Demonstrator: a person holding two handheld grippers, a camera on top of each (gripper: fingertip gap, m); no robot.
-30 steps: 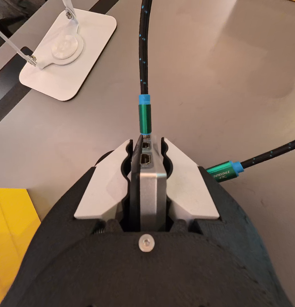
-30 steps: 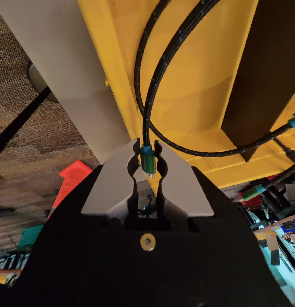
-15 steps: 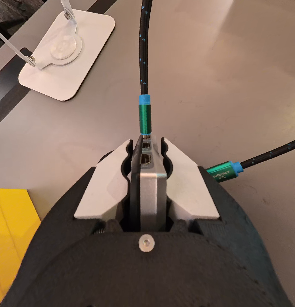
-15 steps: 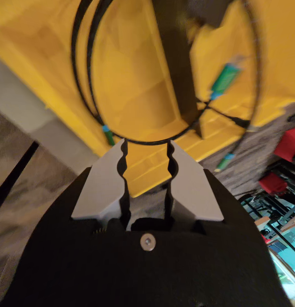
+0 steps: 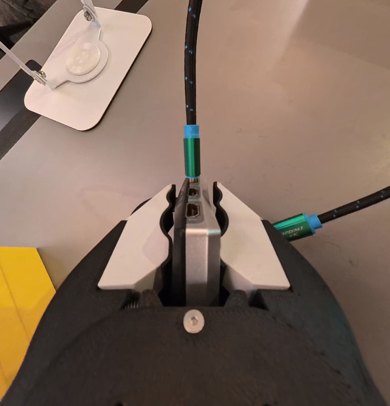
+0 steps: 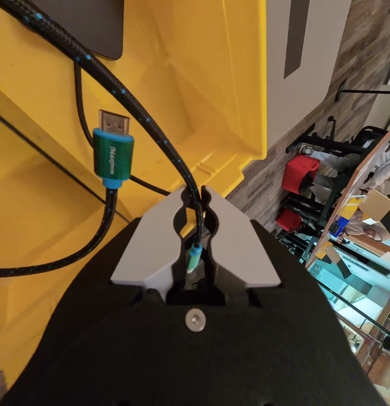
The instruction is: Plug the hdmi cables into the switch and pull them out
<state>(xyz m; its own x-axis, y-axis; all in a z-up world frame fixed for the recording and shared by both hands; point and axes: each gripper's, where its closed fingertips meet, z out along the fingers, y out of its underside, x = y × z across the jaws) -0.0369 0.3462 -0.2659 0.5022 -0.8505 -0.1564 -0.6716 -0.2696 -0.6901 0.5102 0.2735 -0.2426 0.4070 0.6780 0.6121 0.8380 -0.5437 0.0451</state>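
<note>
The left gripper (image 5: 194, 193) is closed on the switch (image 5: 201, 252), one green plug (image 5: 191, 157) seated in its far port; the right gripper (image 6: 193, 193) pinches the braided cable (image 6: 132, 103) narrowly; better to regrip at the plug body (image 6: 194, 259), I think, before aiming at a free port

Stand (image 5: 80, 72) left; bare tabletop (image 5: 299, 109) right.

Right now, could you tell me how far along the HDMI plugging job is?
Done: one green plug sits in the far port of the switch, which the left gripper clamps. In hand: the right gripper has closed its fingers on a braided cable, its plug dangling between them. Left: the two nearer ports are empty, another plug lies on the table, then unplugging.
</note>
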